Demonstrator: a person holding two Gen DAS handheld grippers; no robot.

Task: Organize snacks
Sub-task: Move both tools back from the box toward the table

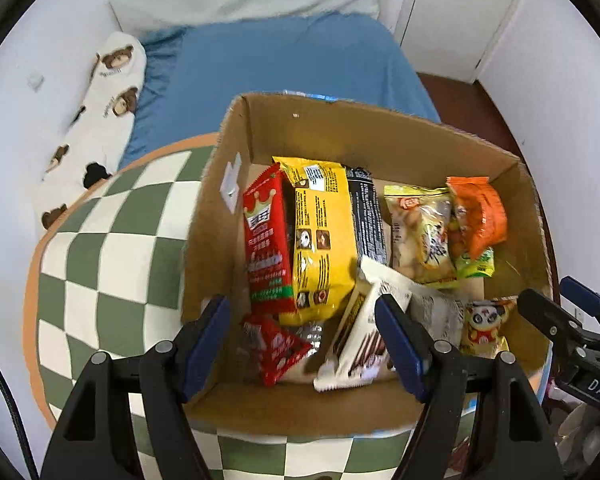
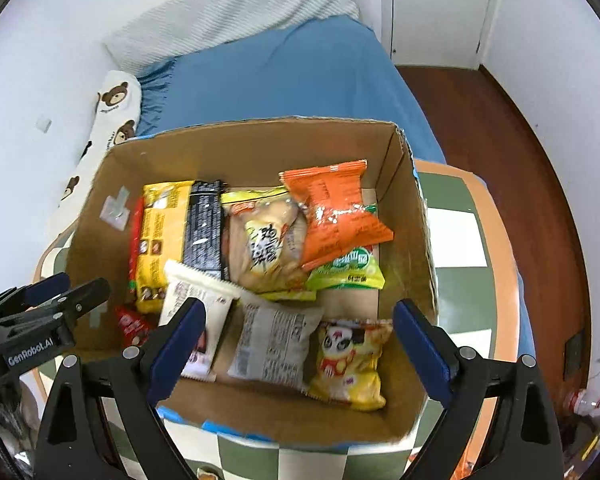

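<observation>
Snacks sit in the box (image 2: 260, 148), centre frame; left gripper (image 1: 304, 340) and right gripper (image 2: 300, 344) both gape empty above it. Packets look light, soft, slippery, probably crushable; pinch a sealed edge, e.g. panda bag (image 2: 350, 364) lower right.

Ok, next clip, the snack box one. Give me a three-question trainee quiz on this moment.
1. True or false: the left tongs are shut on a packet.
2. Which packet lies on top of the green packet?
A. the orange packet
B. the panda packet
C. the black packet
3. Fill in: the cardboard box stands on a green and white ______ cushion.

Key:
1. False. Both pairs of tongs are open above the box, nothing between the fingers; the right tongs stand wider.
2. A.
3. checked.
</observation>
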